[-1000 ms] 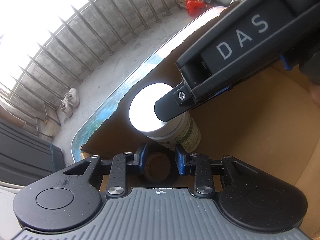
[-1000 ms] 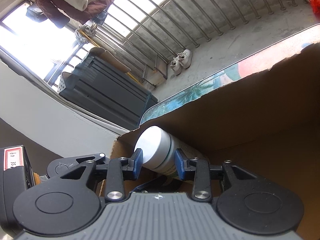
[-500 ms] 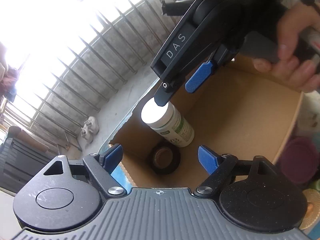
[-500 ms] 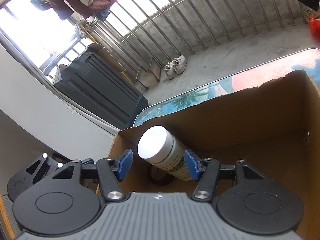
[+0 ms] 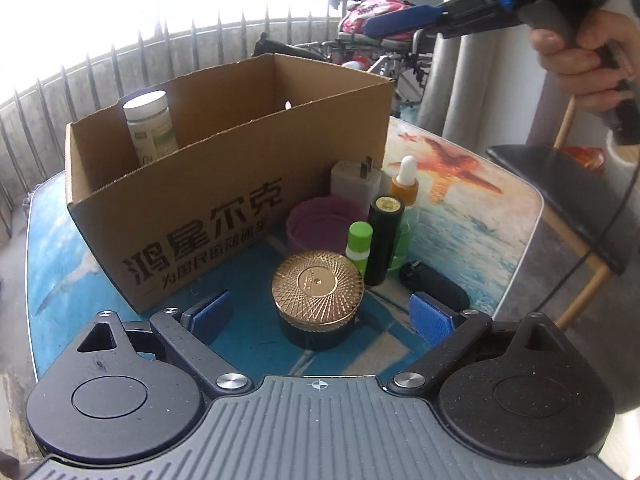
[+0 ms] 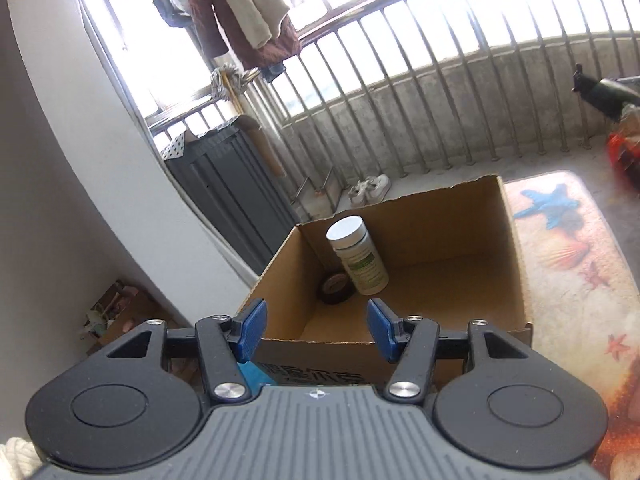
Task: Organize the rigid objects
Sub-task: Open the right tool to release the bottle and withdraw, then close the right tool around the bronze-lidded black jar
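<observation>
A cardboard box stands on the table; it also shows in the right wrist view. Inside stand a white pill bottle, also seen in the right wrist view, and a black tape roll. My left gripper is open and empty, low over the table, with a gold-lidded jar between its fingers. My right gripper is open and empty, raised above the box's near wall; it also shows in the left wrist view.
Beside the box stand a purple lid, a white charger, a dropper bottle, a black tube, a green-capped tube and a black object. A dark stool stands right of the table.
Both grippers drew back out of the box. The right gripper let go of the pill bottle, which now stands in the box. The left gripper opened and dropped to the jar.
</observation>
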A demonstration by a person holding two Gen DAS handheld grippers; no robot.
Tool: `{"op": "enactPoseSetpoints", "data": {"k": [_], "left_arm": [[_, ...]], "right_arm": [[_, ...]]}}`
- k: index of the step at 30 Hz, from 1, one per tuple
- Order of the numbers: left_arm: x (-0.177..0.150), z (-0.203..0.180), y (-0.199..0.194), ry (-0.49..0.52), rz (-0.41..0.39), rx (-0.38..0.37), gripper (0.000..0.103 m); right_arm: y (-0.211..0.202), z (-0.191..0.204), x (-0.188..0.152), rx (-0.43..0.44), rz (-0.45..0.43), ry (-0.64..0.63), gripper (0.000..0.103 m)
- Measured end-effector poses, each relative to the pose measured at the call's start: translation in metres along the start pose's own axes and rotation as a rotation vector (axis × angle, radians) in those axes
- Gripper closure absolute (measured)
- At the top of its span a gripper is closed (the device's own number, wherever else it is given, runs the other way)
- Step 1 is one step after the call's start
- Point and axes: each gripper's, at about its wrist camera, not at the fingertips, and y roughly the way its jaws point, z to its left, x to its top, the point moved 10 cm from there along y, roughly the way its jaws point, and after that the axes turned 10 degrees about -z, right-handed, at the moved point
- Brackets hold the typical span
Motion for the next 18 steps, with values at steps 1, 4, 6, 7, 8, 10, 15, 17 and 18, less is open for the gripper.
{"op": "enactPoseSetpoints", "data": {"k": [1, 4, 6, 7, 8, 10, 15, 17, 18], "left_arm": [[-0.005, 0.002, 0.005, -0.012, -0.016, -0.003, 0.007], [-0.012, 0.007, 0.017, -0.090, -0.034, 0.004, 0.020], [-0.016, 0.007, 0.021, -0.129, -0.035, -0.025, 0.034], [-0.018, 0.007, 0.022, -0.125, -0.040, -0.020, 0.038], [-0.019, 0.009, 0.018, -0.107, -0.048, 0.002, 0.047], [-0.021, 0.010, 0.015, -0.093, -0.059, 0.012, 0.047], [-0.032, 0.007, -0.001, -0.068, -0.049, -0.017, 0.047], [-0.038, 0.007, -0.010, -0.066, -0.042, -0.030, 0.047], [-0.041, 0.007, -0.014, -0.065, -0.040, -0.035, 0.047]], "right_arm": [[-0.010, 0.002, -0.006, 0.003, -0.033, -0.006, 0.045], [-0.026, 0.009, -0.028, 0.002, -0.058, -0.014, 0.045], [-0.031, 0.016, -0.047, 0.013, -0.027, -0.020, 0.046], [-0.031, 0.017, -0.054, 0.006, -0.022, -0.020, 0.047], [-0.033, 0.018, -0.063, -0.001, -0.012, -0.022, 0.047], [-0.035, 0.021, -0.079, -0.001, 0.004, -0.019, 0.048], [-0.031, 0.028, -0.108, 0.003, 0.077, -0.014, 0.048], [-0.028, 0.033, -0.121, 0.018, 0.120, -0.014, 0.048], [-0.027, 0.037, -0.127, 0.032, 0.147, -0.016, 0.048]]}}
